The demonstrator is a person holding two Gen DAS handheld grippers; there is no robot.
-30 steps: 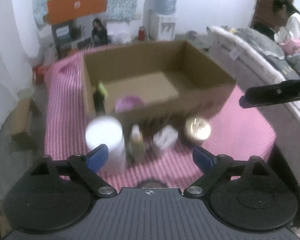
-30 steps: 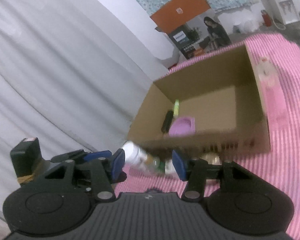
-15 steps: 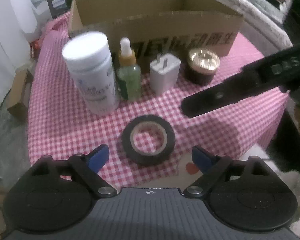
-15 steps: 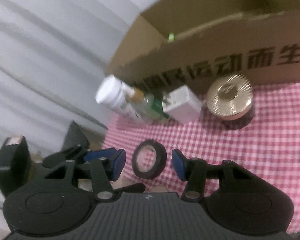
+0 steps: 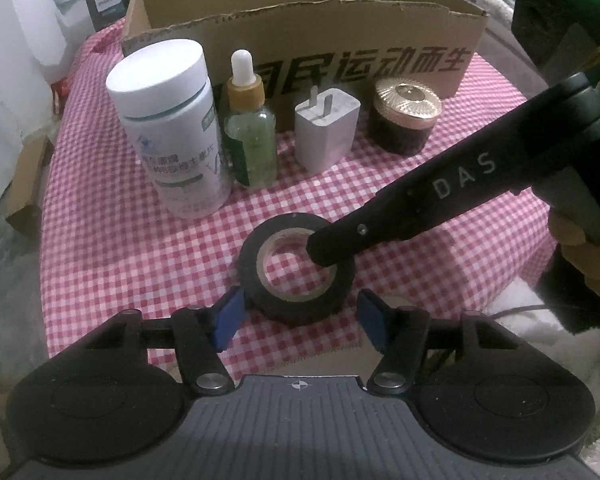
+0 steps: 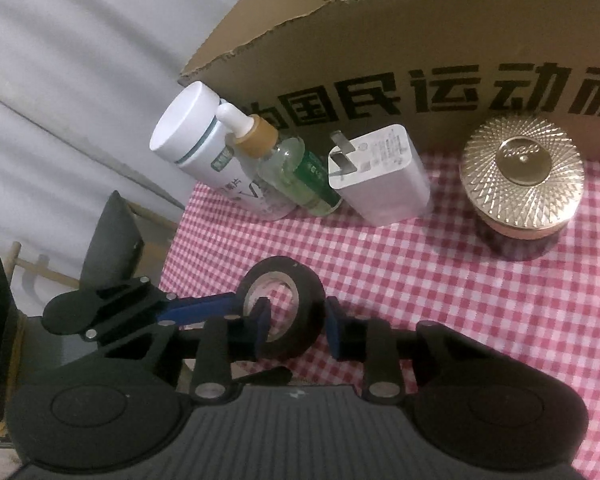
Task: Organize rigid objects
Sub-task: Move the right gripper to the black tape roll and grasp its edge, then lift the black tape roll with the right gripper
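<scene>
You have a black tape roll [image 5: 296, 270] lying flat on the checked cloth [image 5: 120, 248] — behind it stand a white pill bottle [image 5: 172, 128], a dropper bottle [image 5: 250, 124], a white charger [image 5: 326, 130] and a gold-lidded jar [image 5: 406, 116], all upright before the cardboard box [image 5: 308, 36].

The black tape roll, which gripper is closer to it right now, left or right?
Right. The right gripper straddles the near wall of the black tape roll, one finger inside its hole. The left gripper sits open around the roll's near edge, pads beside it, contact unclear.

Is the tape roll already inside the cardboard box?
No, the tape roll lies flat on the checkered cloth in front of the cardboard box.
</scene>
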